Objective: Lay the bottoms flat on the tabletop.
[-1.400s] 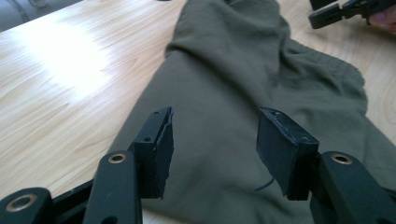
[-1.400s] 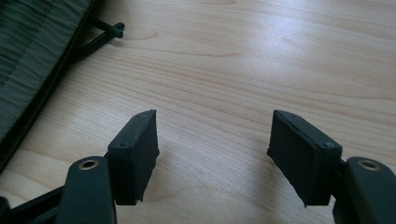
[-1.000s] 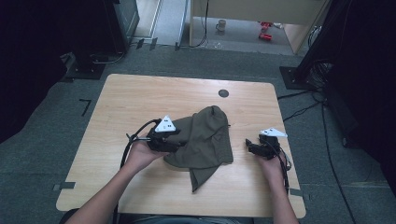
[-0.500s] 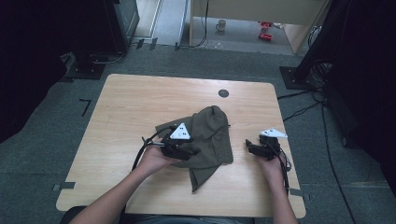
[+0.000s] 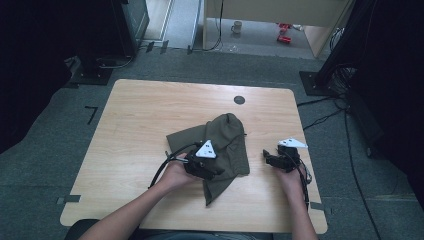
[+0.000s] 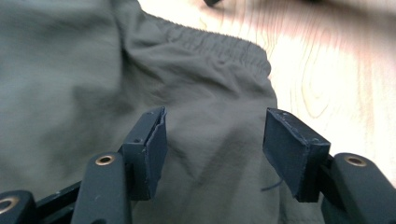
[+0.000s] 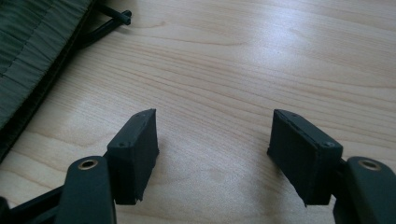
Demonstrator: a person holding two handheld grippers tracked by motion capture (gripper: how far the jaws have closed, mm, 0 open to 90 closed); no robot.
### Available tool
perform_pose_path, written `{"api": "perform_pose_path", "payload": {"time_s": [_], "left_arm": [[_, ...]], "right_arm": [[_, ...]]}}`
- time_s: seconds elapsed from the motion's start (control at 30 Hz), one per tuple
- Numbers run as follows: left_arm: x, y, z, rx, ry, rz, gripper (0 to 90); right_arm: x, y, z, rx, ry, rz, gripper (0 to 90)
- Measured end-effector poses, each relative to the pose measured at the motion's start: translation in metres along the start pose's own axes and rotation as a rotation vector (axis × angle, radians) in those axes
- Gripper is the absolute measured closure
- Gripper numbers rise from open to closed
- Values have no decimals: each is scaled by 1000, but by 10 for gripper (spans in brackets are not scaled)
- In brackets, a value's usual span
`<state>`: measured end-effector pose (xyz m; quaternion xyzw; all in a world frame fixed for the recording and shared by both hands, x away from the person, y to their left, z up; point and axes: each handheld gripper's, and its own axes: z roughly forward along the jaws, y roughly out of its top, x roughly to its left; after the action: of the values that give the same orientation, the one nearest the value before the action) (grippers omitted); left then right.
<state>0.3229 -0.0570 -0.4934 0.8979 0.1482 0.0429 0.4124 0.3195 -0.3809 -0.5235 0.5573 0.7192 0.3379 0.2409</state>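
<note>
Two grippers are at work on your wooden table [image 5: 135, 120]. Your left gripper [image 5: 212, 172] sits over the near part of the olive-green garment [image 5: 227, 137], which lies crumpled a little right of the table's centre. Along that gripper, its jaws stand well apart and have just been opening, with cloth lying under and between them but neither pad pressing on it. The garment's gathered elastic hem [image 6: 219, 44] runs just ahead of the jaws, with bare wood past it. A narrow tail of fabric [image 5: 216, 189] trails toward your edge of the table.

Your right gripper [image 5: 272, 159] rests on the table near its right edge, just beside the garment and apart from it. Its jaws stand apart over bare wood, nothing between them. The garment's ribbed edge [image 7: 32, 51] and a dark drawstring [image 7: 109, 23] lie off to one side.

Open room: the far half and the left third of the table are bare, save a small dark disc [image 5: 239, 99] near the far edge.
</note>
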Motion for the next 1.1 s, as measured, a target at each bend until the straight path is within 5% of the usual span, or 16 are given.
{"api": "perform_pose_path", "payload": {"time_s": [0.27,0.47,0.63,0.67,0.8,1.1], "left_arm": [[1,-10,17,12,30,-6,421],[2,-16,17,-28,96,-8,629],[6,-15,15,-21,96,-42,776],[7,-11,13,-3,76,-65,857],[6,-4,7,17,50,-79,887],[19,18,-35,-80,-42,-204,895]], "right_arm": [[0,-1,-1,0,0,2,323],[0,-1,-1,0,-1,2,322],[0,-1,-1,0,-1,2,323],[0,-1,-1,0,-1,3,323],[0,-1,-1,0,1,1,322],[0,-1,-1,0,2,-1,322]]}}
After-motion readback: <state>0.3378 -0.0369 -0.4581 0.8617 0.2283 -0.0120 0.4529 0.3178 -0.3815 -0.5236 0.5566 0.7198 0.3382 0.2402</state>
